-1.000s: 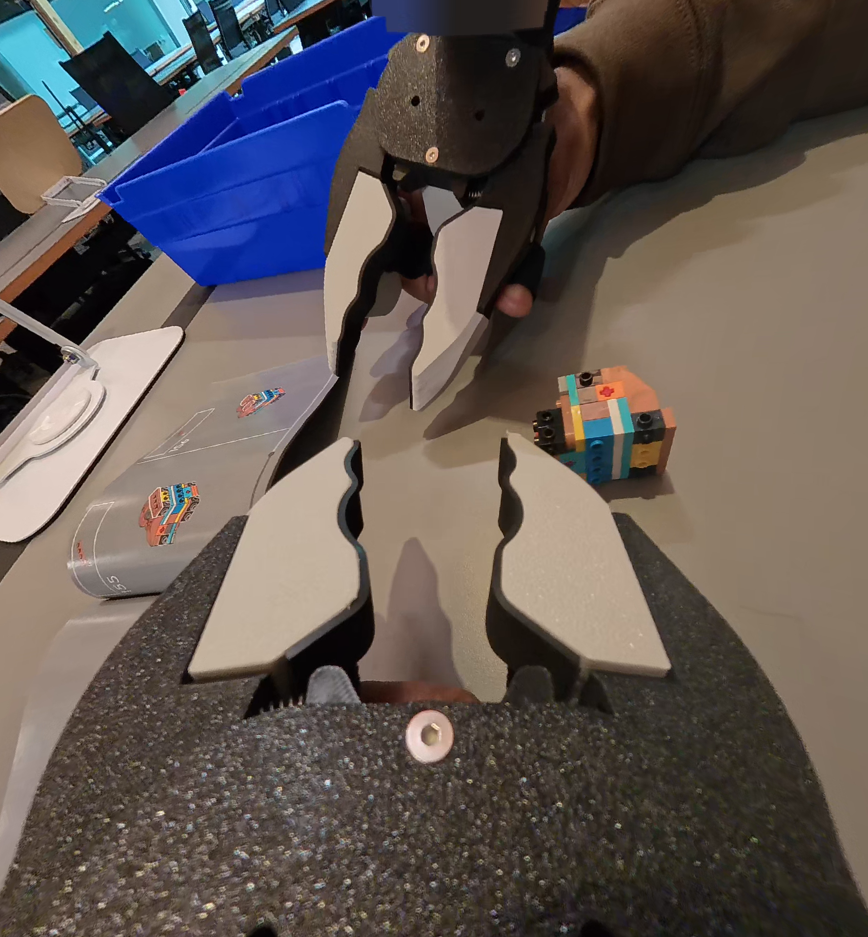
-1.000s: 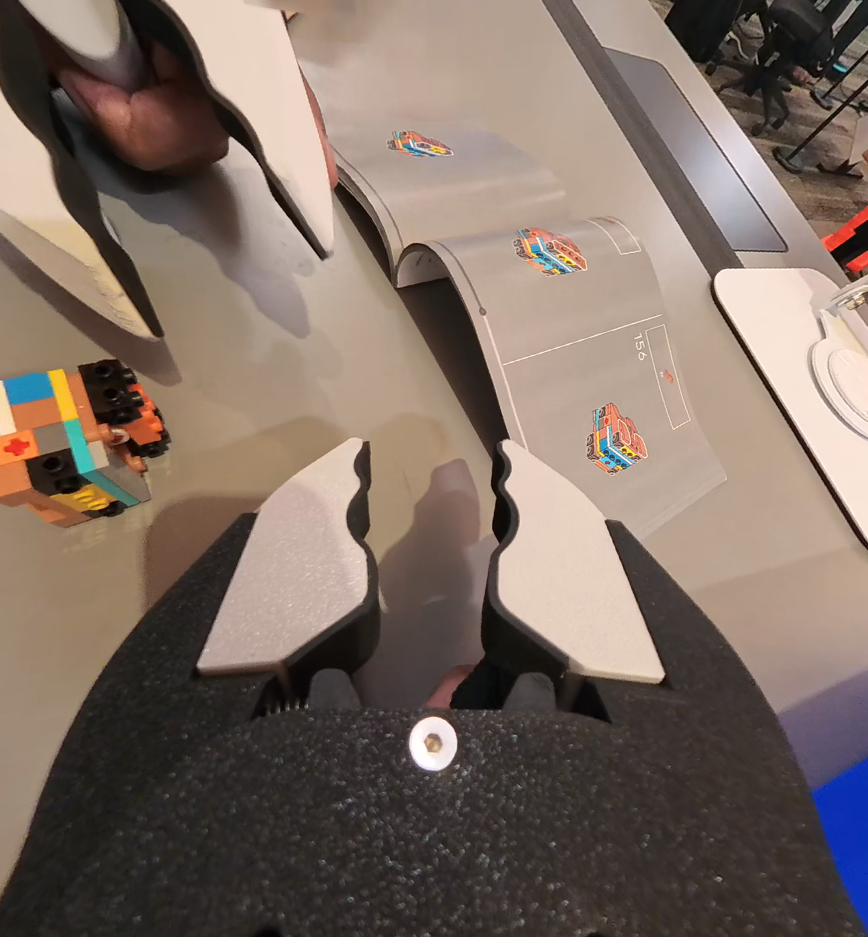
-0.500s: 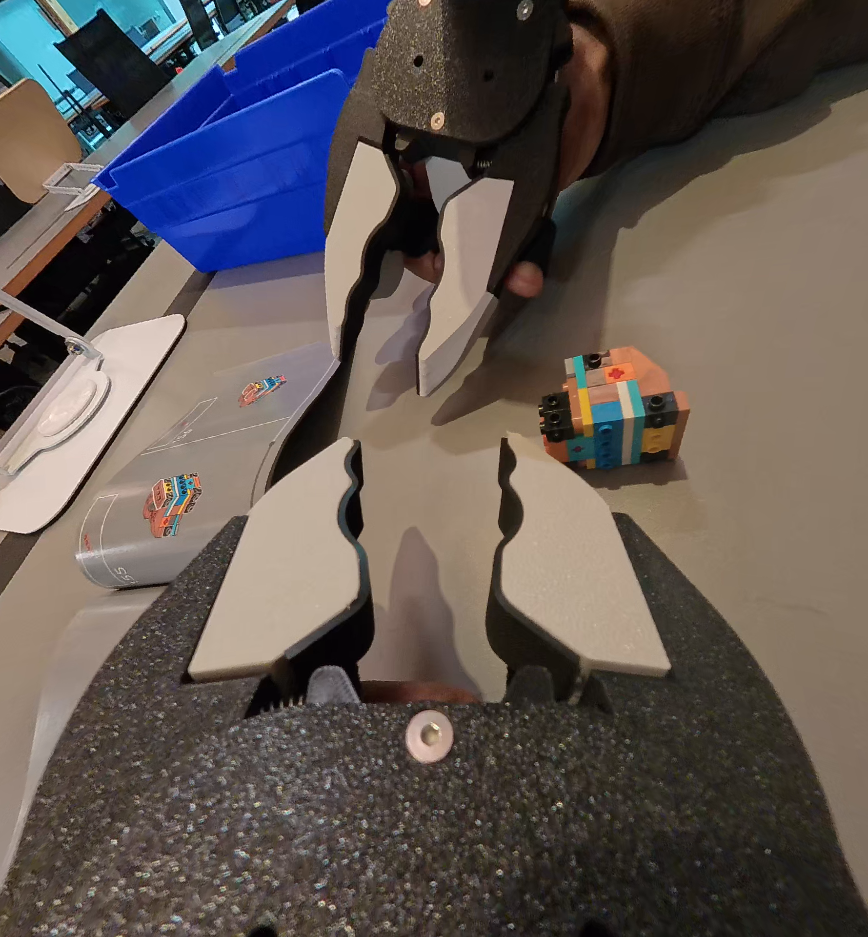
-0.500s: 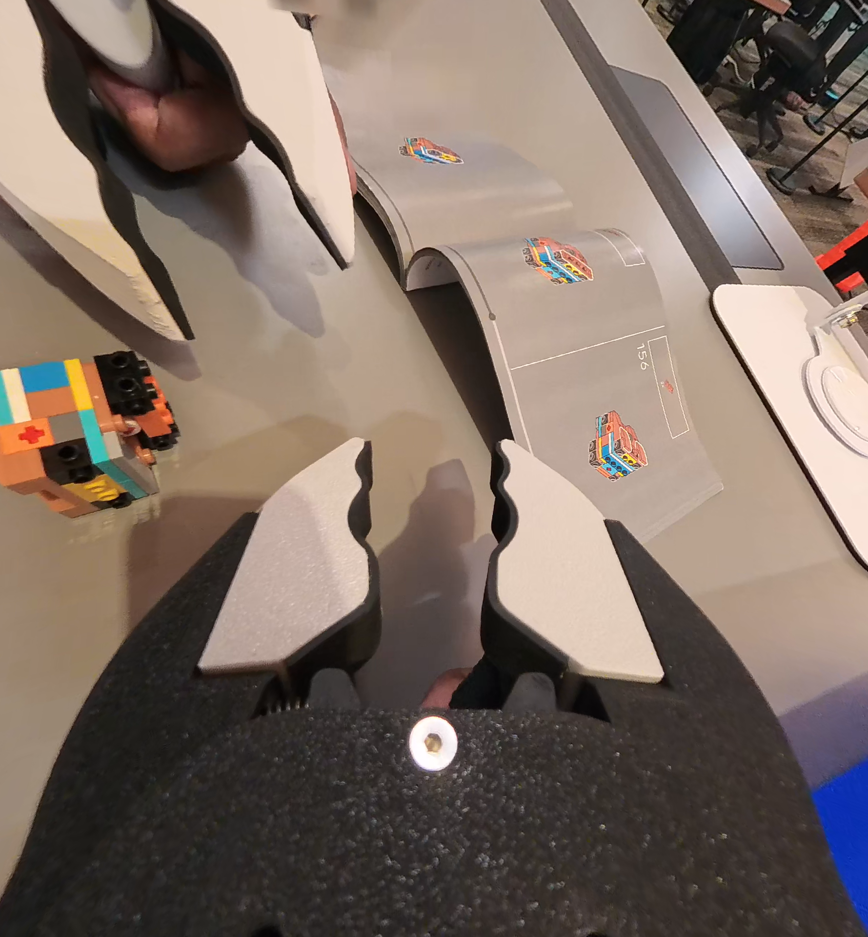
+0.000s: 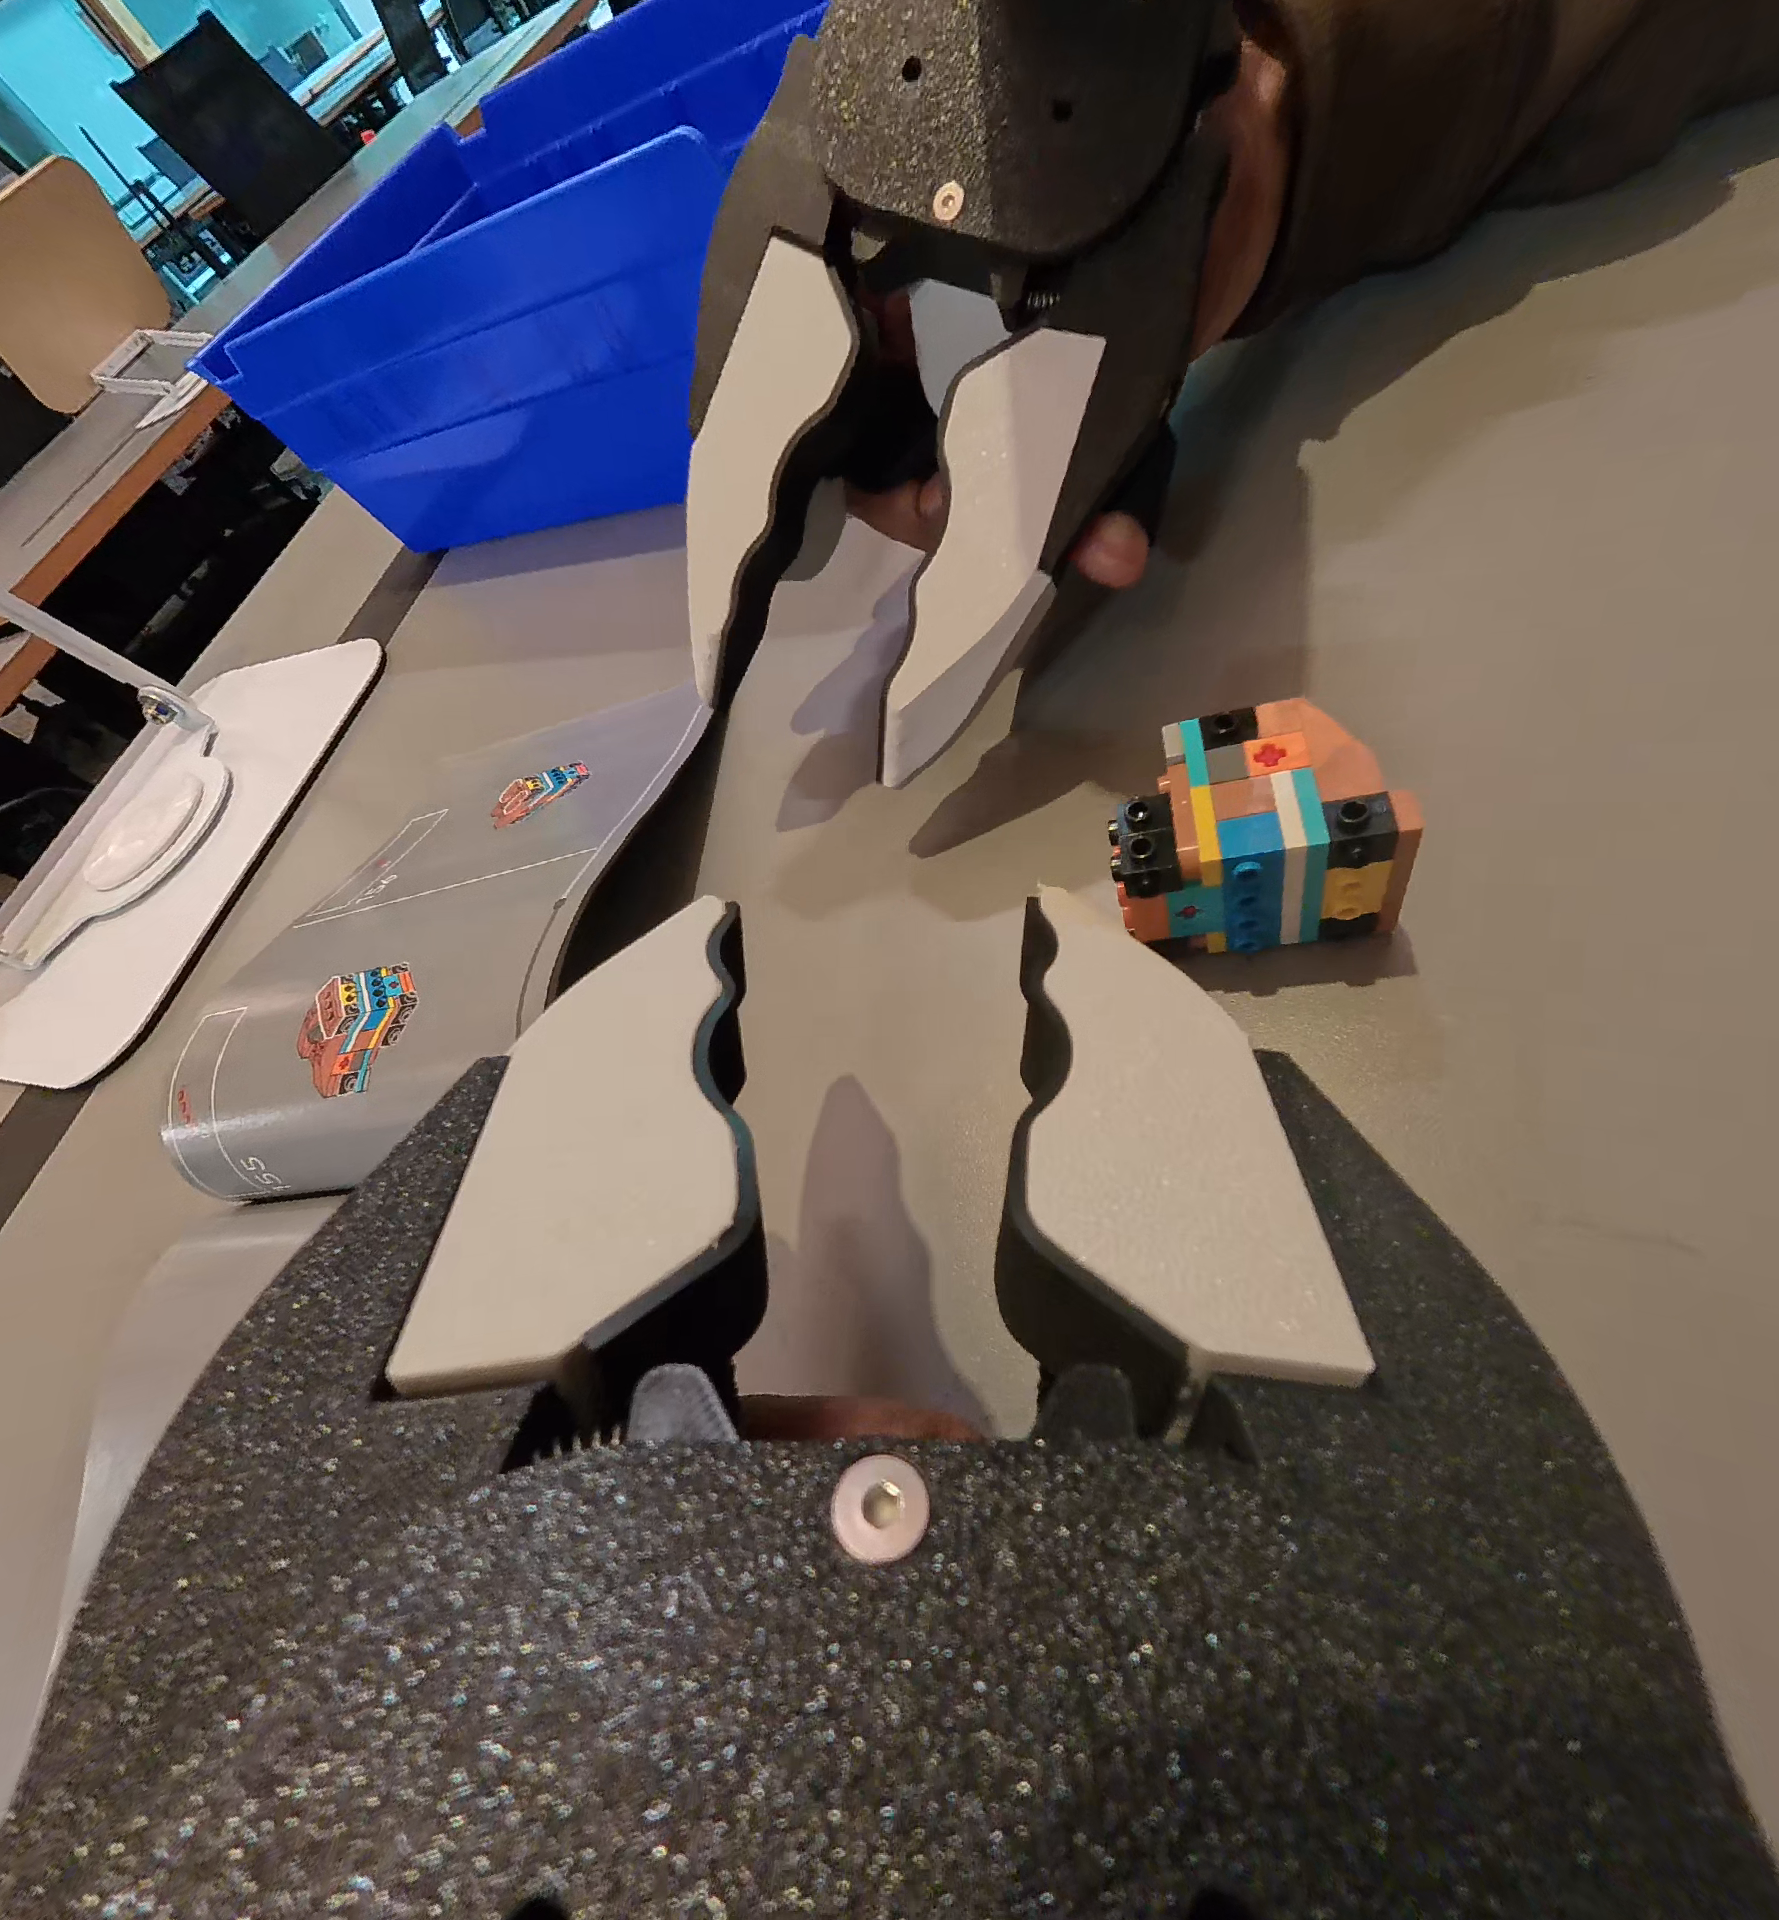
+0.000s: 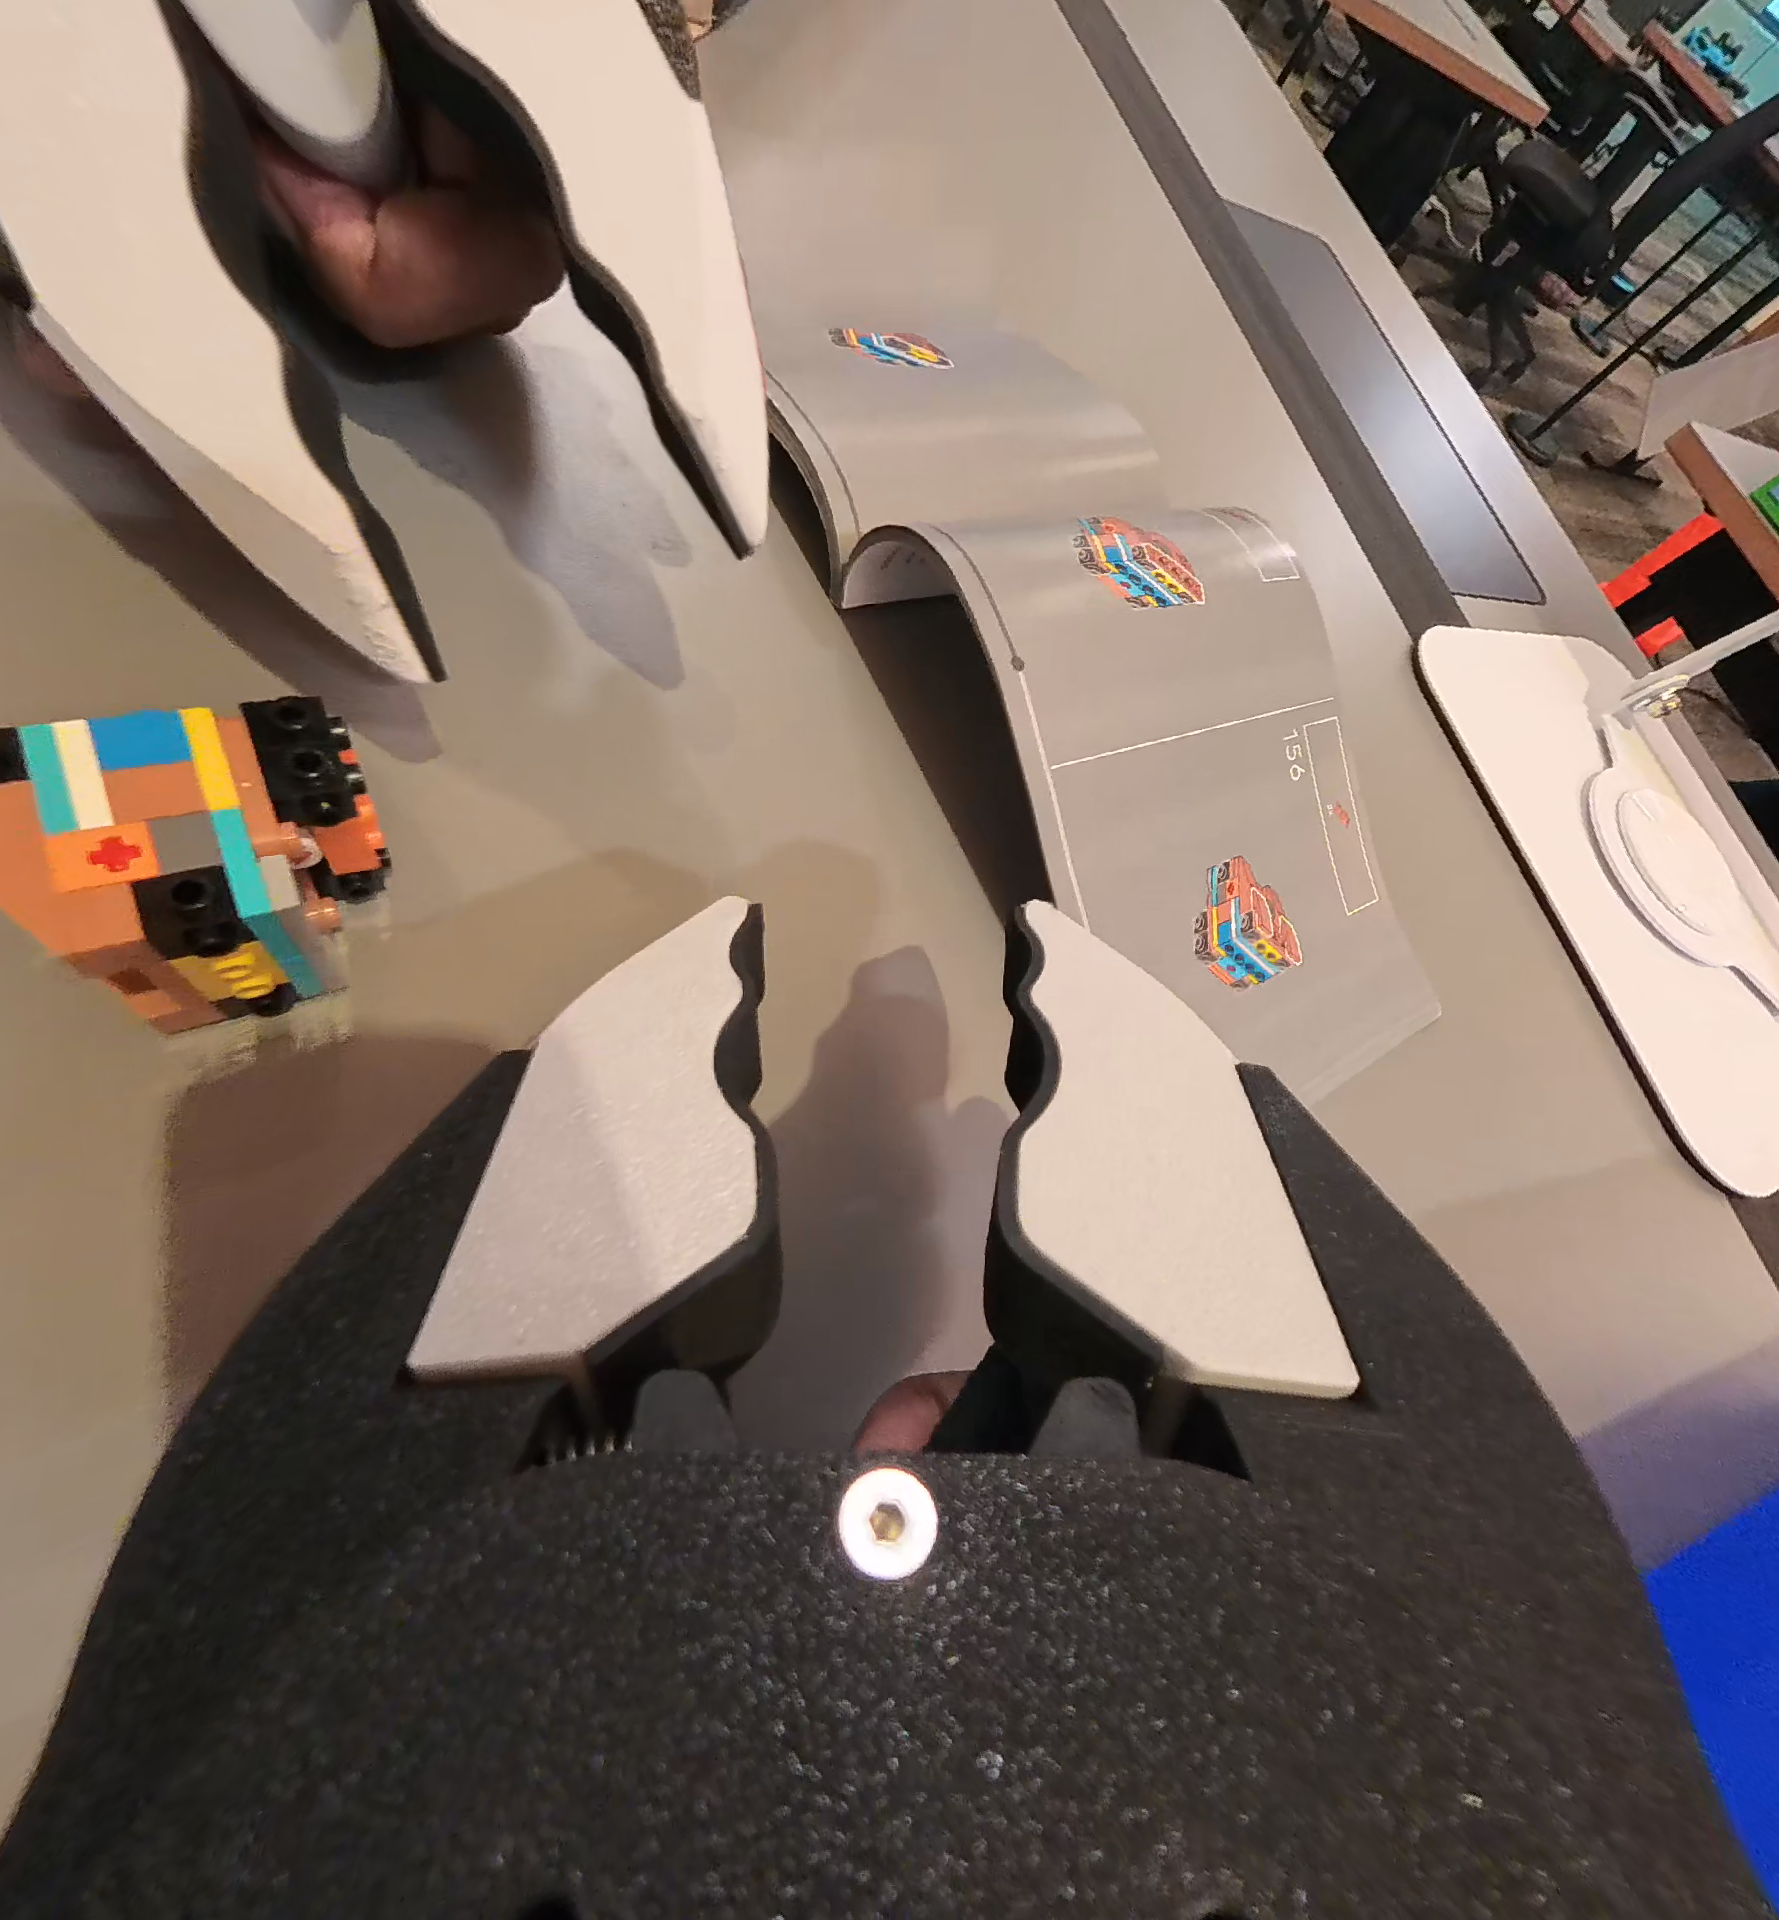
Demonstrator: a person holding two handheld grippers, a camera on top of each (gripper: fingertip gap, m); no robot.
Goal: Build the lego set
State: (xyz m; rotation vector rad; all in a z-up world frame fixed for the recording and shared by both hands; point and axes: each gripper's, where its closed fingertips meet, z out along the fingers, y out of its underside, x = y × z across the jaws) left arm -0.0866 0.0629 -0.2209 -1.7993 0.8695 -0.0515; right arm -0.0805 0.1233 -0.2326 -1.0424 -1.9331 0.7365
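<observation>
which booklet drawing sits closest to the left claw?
The largest model drawing, at the page's near curled edge of the instruction booklet, beside the left claw; the other drawing sits farther up.

**Two wrist cameras facing each other, low over the tabletop**

Each camera sits just behind its own jaws and looks forward and down along them, close to the grey tabletop. The left wrist view faces the right gripper; the right wrist view faces the left gripper, from the opposite side. Both views share the strip between them: the lego model, the open instruction booklet and the white pad.
</observation>
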